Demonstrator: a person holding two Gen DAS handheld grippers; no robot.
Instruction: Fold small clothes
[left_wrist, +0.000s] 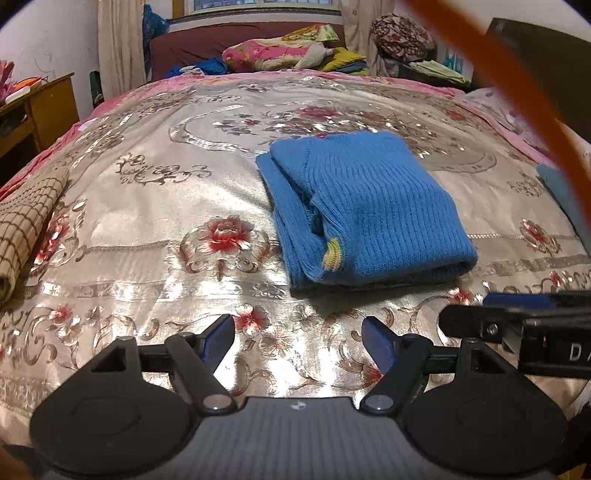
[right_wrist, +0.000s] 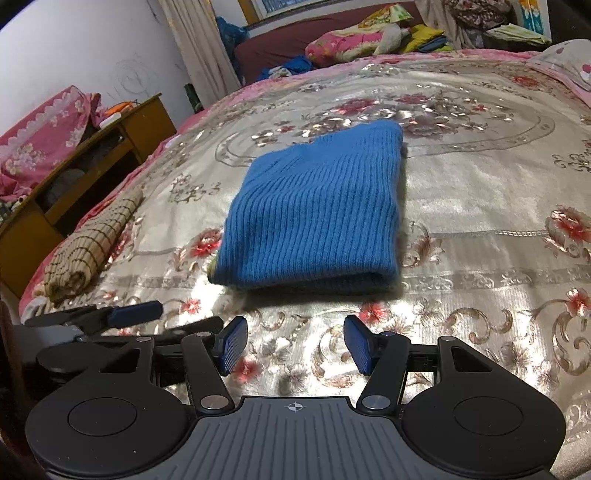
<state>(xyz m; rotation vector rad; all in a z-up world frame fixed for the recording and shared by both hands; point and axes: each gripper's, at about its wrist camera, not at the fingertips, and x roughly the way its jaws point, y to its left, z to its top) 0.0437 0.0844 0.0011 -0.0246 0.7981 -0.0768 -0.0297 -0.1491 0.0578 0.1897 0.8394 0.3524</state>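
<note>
On the bed's shiny cream satin cover with red embroidered flowers (left_wrist: 155, 206) lies a folded blue ribbed knit sweater (left_wrist: 362, 210), flat, a small yellow patch showing at its near left edge. Both tongs hover just short of it, over bare cover. The left tongs (left_wrist: 298, 338) stand with jaws spread and nothing between them; the right tongs (right_wrist: 295, 343) are likewise parted and empty, apart from the sweater. A rolled tan checked cloth (right_wrist: 92, 243) rests near the bed's left edge, beside a wooden side cabinet (right_wrist: 110, 147).
</note>
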